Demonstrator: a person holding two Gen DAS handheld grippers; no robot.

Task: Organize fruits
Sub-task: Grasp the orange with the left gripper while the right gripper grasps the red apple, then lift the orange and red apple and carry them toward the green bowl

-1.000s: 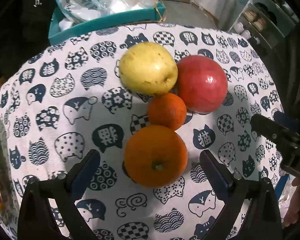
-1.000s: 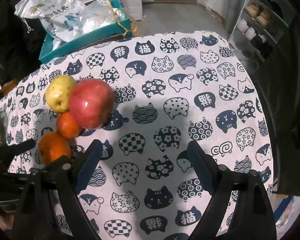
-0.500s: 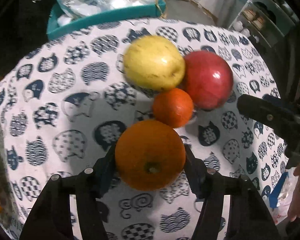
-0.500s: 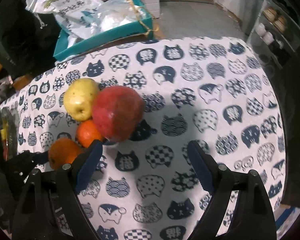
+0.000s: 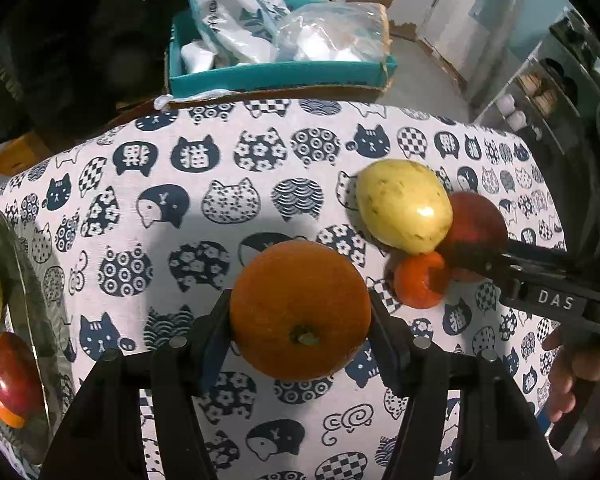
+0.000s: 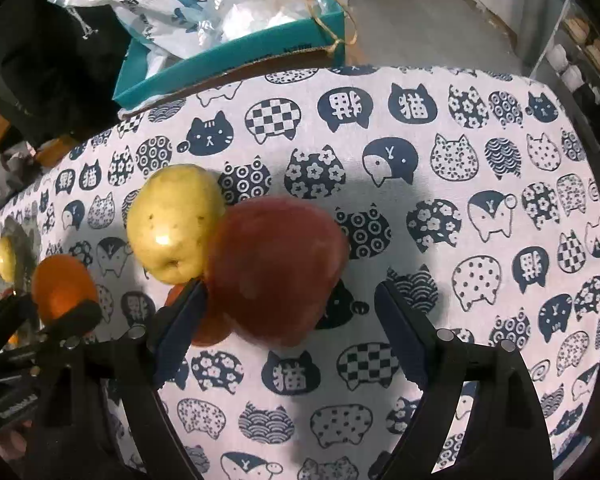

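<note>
Between the pads of the left gripper (image 5: pixel 300 332), the large orange (image 5: pixel 300 310) is clamped and held above the cat-print tablecloth (image 5: pixel 220 208). It is best kept level and carried to the glass plate (image 5: pixel 28 304) at the left edge, judged the destination, and released only once it is resting. The right gripper (image 6: pixel 288 312) is held apart around the red apple (image 6: pixel 276 268), not yet pressing. On the cloth, one yellow pear (image 5: pixel 404 206), one red apple and one small tangerine (image 5: pixel 420 280) are counted, touching; about three fruits are seen on the plate.
</note>
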